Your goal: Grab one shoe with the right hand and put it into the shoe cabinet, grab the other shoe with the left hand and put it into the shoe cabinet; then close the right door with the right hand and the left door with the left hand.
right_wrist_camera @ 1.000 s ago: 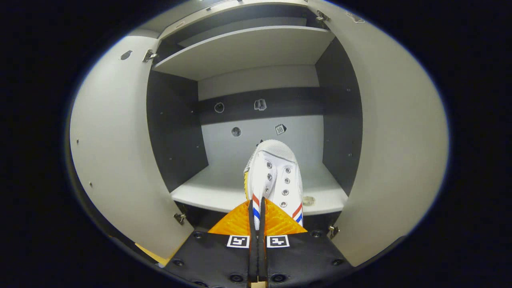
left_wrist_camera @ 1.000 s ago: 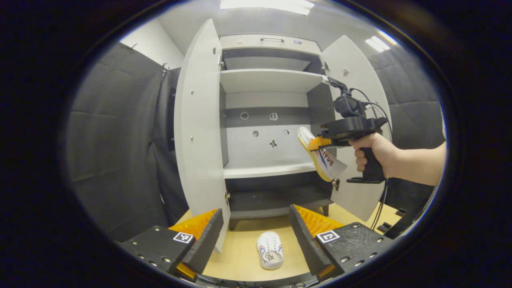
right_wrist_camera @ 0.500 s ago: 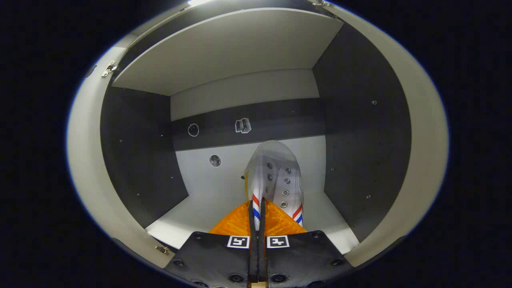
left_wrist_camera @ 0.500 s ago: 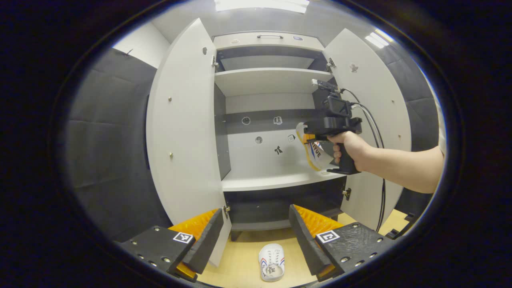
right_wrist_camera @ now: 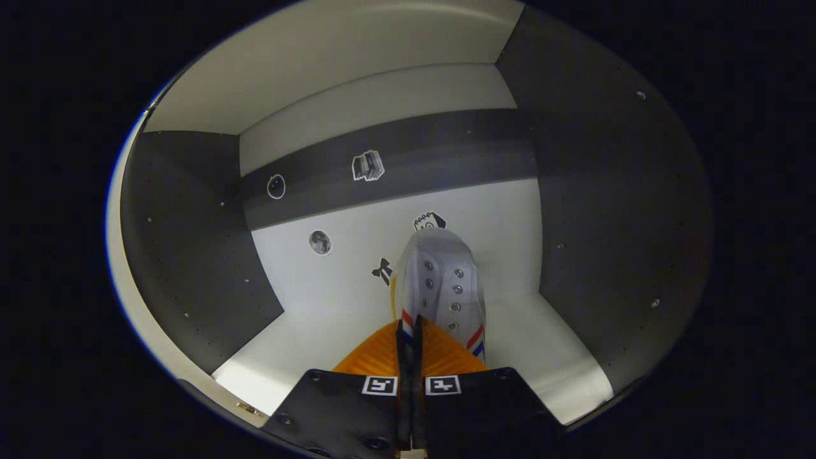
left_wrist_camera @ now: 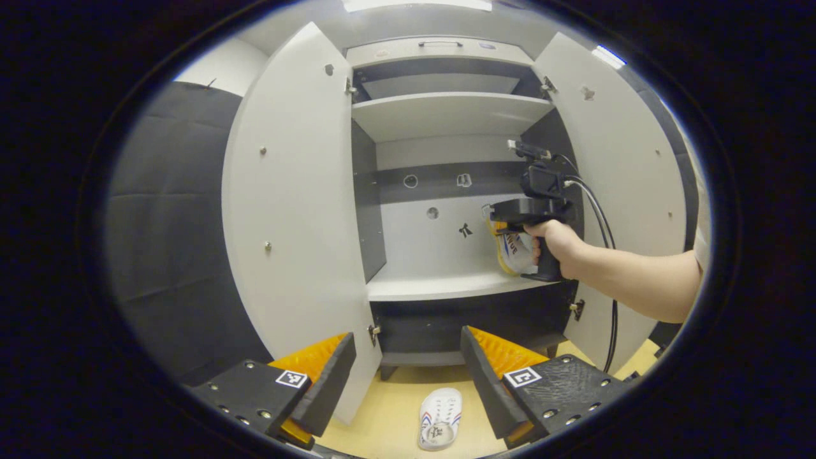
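Inside shoe cabinet (left_wrist_camera: 446, 115): right gripper (right_wrist_camera: 411, 338), fingers pinched together on white shoe (right_wrist_camera: 440, 284).
Below cabinet: second shoe (left_wrist_camera: 440, 417) on floor.
Left gripper (left_wrist_camera: 408, 376): fingers apart.

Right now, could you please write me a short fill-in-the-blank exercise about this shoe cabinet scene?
1. The right hand-held gripper is shut on a ____.
2. The other shoe lies on the ____.
3. Both cabinet doors stand ____.
4. The left hand-held gripper is ____.

Missing words: shoe; floor; open; open
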### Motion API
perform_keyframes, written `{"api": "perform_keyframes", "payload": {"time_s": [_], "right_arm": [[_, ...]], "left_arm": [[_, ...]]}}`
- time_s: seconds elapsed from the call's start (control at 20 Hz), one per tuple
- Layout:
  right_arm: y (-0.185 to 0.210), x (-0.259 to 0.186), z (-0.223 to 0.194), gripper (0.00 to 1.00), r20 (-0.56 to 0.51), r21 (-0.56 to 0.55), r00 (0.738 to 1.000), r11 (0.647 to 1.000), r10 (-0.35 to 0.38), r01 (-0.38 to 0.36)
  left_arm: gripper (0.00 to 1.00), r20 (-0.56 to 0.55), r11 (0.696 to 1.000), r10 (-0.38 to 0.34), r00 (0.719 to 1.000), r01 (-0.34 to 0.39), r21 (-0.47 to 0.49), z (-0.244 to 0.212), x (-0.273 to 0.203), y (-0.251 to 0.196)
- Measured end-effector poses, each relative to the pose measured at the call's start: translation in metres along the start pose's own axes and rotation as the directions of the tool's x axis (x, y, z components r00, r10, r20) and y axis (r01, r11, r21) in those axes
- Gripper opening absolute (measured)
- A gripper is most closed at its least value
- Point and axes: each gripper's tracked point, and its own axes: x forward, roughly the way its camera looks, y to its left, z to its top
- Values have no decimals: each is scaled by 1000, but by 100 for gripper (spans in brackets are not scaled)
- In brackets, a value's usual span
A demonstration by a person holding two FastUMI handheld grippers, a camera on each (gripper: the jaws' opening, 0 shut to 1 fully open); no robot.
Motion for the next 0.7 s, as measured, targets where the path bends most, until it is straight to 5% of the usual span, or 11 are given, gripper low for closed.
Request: {"api": "perform_keyframes", "payload": {"time_s": [0.35,0.45,0.6,0.7], "right_arm": [[-1,14,-13,9,-40,22,999,999,32,-31],[-4,10,-5,24,-6,9,999,999,39,-39],[-7,-10,2,100,25,-6,999,999,32,-32],[-2,-25,-2,98,39,-13,998,999,43,-42]], "left_arm": [[95,-58,996,70,996,-73,-51,-18,1,-2],[95,-55,997,54,997,-57,-50,-18,3,-10],[96,-42,999,31,999,-32,-39,-14,3,-19],[94,-46,999,19,999,-20,-31,-18,1,-19]]}}
